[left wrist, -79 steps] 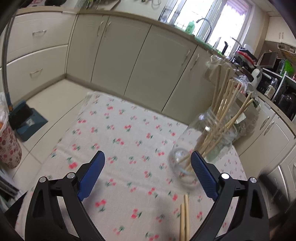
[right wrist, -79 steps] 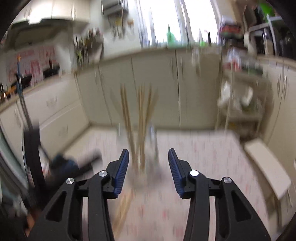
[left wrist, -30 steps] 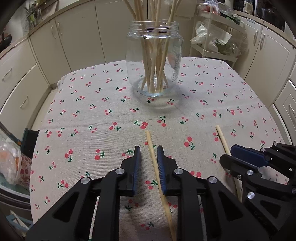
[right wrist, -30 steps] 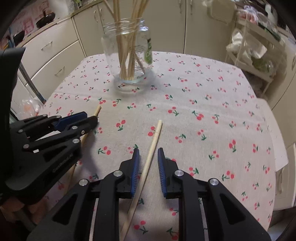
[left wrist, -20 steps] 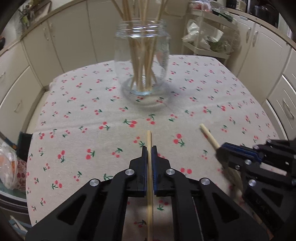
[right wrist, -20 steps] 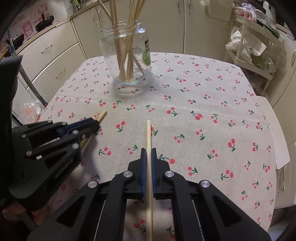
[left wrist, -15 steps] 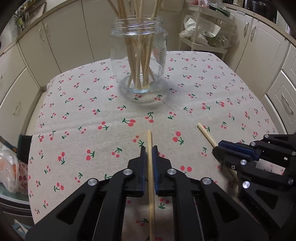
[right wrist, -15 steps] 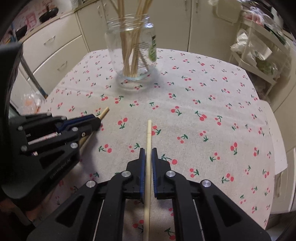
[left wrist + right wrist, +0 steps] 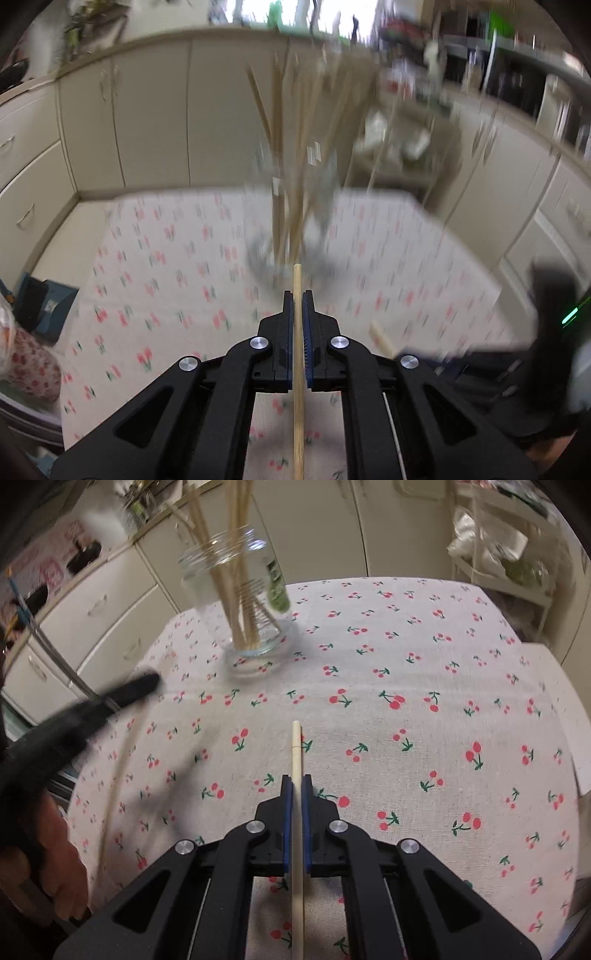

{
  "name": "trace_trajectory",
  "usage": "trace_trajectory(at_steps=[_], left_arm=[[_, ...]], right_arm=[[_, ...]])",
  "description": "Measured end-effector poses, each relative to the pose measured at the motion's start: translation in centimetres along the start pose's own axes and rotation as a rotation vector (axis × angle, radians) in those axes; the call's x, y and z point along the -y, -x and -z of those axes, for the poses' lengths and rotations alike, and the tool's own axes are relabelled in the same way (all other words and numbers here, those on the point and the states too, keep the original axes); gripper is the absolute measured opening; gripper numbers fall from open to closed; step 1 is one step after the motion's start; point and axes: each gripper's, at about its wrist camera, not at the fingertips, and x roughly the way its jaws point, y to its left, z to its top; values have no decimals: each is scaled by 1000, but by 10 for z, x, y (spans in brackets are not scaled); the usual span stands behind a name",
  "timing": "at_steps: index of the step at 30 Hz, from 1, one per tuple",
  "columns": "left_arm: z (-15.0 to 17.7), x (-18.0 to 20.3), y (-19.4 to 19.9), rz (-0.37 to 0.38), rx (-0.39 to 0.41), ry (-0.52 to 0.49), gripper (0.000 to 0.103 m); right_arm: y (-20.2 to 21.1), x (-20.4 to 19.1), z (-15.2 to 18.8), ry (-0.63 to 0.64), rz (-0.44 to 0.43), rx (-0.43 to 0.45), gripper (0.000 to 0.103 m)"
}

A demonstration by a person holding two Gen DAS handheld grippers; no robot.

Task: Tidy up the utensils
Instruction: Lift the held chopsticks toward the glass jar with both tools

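Here the left gripper (image 9: 297,295) was pinched shut on a wooden chopstick (image 9: 297,369) running lengthwise between its pads, the tip aimed toward the blurred glass jar (image 9: 295,206) ahead, presumably so it could be dropped in upright. The right gripper (image 9: 296,780) likewise clamped a paler chopstick (image 9: 296,760), its tip reaching out over the cherry-print cloth on the table (image 9: 461,657). The jar (image 9: 243,605), already holding a bunch of chopsticks, stood well apart, at the far left of the table
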Motion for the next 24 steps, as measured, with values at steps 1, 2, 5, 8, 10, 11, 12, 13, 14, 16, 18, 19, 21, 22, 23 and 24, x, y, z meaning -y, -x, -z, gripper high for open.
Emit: trace_trajectory(at_steps=[1, 2, 5, 8, 10, 11, 12, 13, 14, 16, 18, 19, 21, 22, 23, 24], left_arm=[[-5, -2, 6, 8, 32, 14, 4], [-11, -5, 12, 16, 70, 30, 4], [-33, -9, 28, 32, 165, 67, 4], [-51, -12, 38, 42, 241, 98, 4], [-63, -12, 42, 46, 284, 112, 4], [-70, -11, 43, 46, 304, 118, 4], [-76, -11, 43, 45, 322, 124, 4], [-80, -10, 43, 43, 333, 126, 4], [-86, -9, 42, 38, 350, 131, 4], [-95, -10, 38, 34, 371, 144, 4], [-103, -11, 33, 29, 391, 157, 4], [-109, -12, 31, 29, 405, 169, 4], [-117, -12, 29, 26, 436, 190, 4], [-121, -13, 28, 26, 451, 199, 4], [-125, -13, 28, 27, 467, 209, 4], [-130, -14, 29, 23, 491, 221, 4]], right_arm=[[0, 2, 0, -17, -16, 8, 6], [2, 4, 0, -32, -27, 19, 6], [5, 7, -2, -55, -37, 44, 6], [10, 9, -4, -74, -58, 77, 6], [12, 10, -5, -82, -68, 91, 6], [13, 10, -5, -86, -75, 97, 6], [14, 11, -6, -90, -81, 102, 6], [14, 12, -6, -97, -89, 108, 6], [15, 13, -7, -102, -95, 112, 6], [16, 14, -7, -109, -105, 118, 6], [18, 14, -8, -114, -116, 127, 6], [19, 14, -8, -115, -120, 129, 6], [19, 15, -8, -119, -126, 131, 6], [18, 15, -8, -122, -131, 128, 6], [17, 15, -8, -125, -133, 128, 6], [17, 16, -8, -129, -136, 128, 6]])
